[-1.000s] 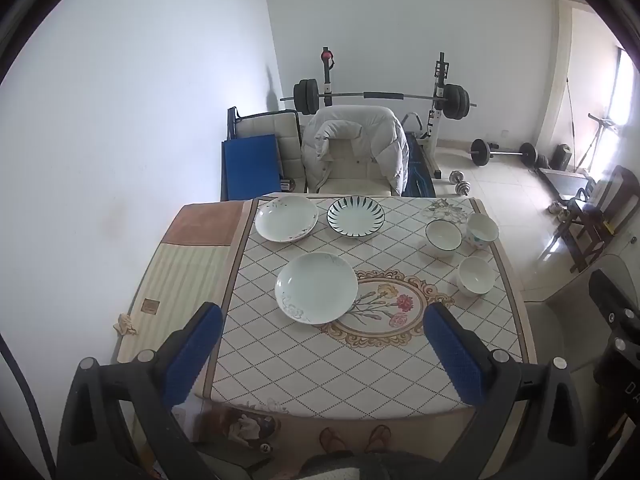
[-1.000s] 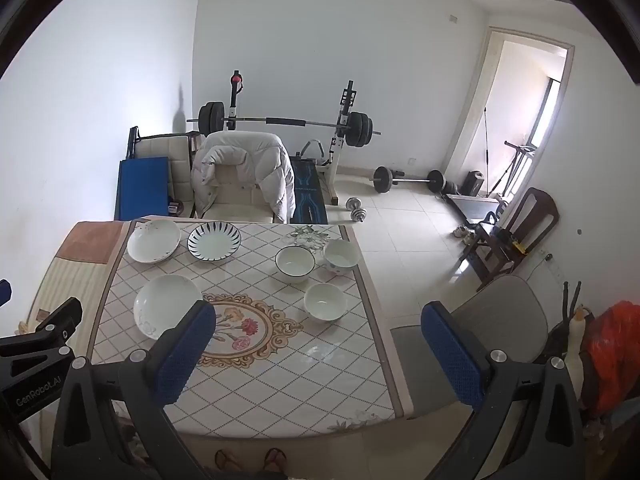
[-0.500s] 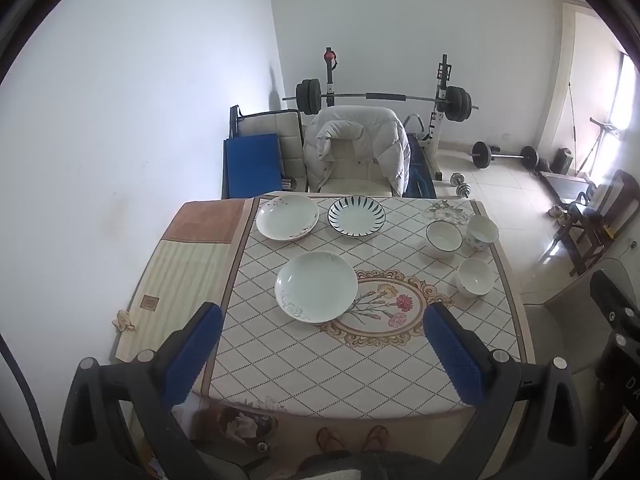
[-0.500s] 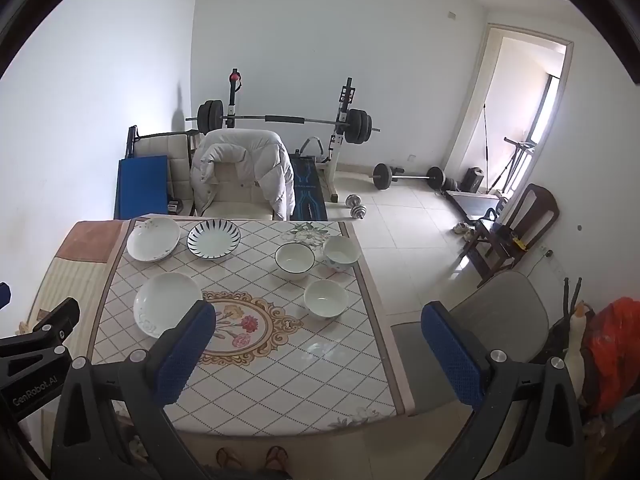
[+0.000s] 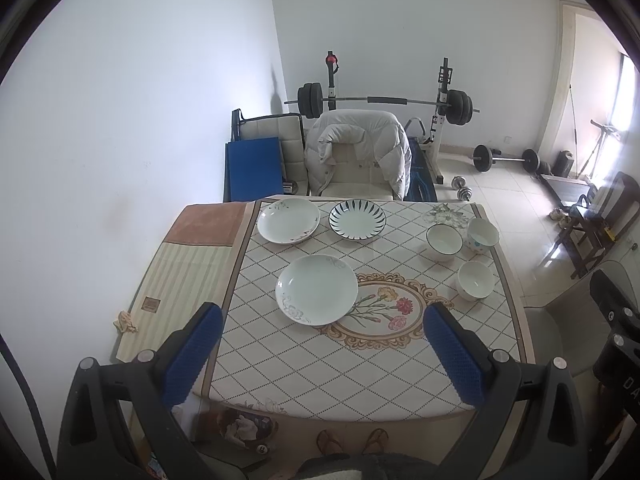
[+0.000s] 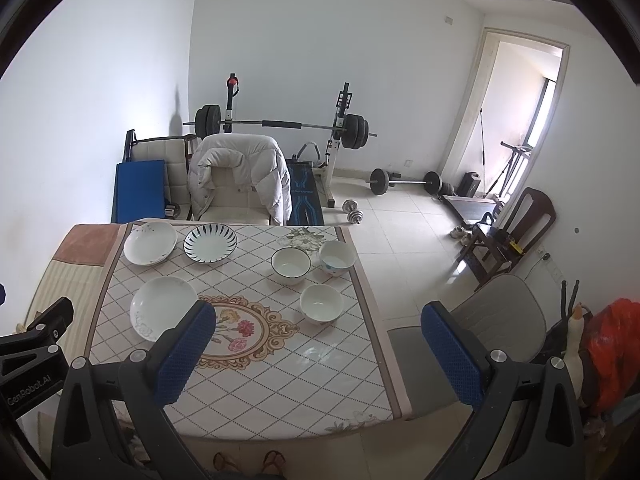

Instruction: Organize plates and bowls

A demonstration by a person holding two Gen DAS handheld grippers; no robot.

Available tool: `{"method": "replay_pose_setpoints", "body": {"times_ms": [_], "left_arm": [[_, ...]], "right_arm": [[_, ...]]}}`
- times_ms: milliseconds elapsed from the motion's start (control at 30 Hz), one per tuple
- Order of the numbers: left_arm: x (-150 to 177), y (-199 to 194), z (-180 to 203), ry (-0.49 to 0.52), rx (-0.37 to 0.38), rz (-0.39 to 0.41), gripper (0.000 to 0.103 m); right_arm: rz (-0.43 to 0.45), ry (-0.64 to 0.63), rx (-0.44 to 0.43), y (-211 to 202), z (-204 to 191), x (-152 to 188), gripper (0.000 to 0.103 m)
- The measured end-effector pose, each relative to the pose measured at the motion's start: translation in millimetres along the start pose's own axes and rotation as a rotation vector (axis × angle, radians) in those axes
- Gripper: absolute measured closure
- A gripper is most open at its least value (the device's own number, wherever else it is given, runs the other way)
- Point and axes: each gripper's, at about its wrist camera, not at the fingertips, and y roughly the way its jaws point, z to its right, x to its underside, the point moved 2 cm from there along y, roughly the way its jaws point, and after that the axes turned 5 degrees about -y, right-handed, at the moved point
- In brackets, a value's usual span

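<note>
Three plates lie on the left half of the table (image 5: 360, 376): a white floral plate (image 5: 316, 295) nearest me, a white plate (image 5: 288, 221) at the far left and a blue-striped plate (image 5: 357, 218) beside it. Three bowls stand on the right: a dark-rimmed bowl (image 5: 444, 241), a dotted bowl (image 5: 483, 235) and a plain white bowl (image 5: 475, 280). My left gripper (image 5: 320, 354) hangs open high above the near table edge. My right gripper (image 6: 316, 354) is open too, high over the table's right side, holding nothing.
A chair with a white jacket (image 5: 360, 152) stands at the table's far side. A grey chair (image 6: 492, 320) stands to the right. A mat (image 5: 188, 272) lies left of the table. A barbell rack (image 5: 384, 100), weights and a dark wooden chair (image 6: 516, 232) fill the room behind.
Both grippers have drifted slightly back and up, so the table looks a little smaller. Nothing on the table has moved.
</note>
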Motion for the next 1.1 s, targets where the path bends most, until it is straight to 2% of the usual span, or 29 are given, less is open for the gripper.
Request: {"method": "replay_pose_setpoints", "body": {"times_ms": [567,1100], "left_arm": [[-3.7,-9.5,7.7,0.001,-0.007,0.039,0.0],[-2.4,-9.4,10.0,0.001,0.004,0.041,0.0]], "right_arm": [[0.049,0.002,0.014,-6.6,1.4,-3.6,0.0],[0.042,0.02,0.009,-3.6,6.5,-1.3,0.0]]}}
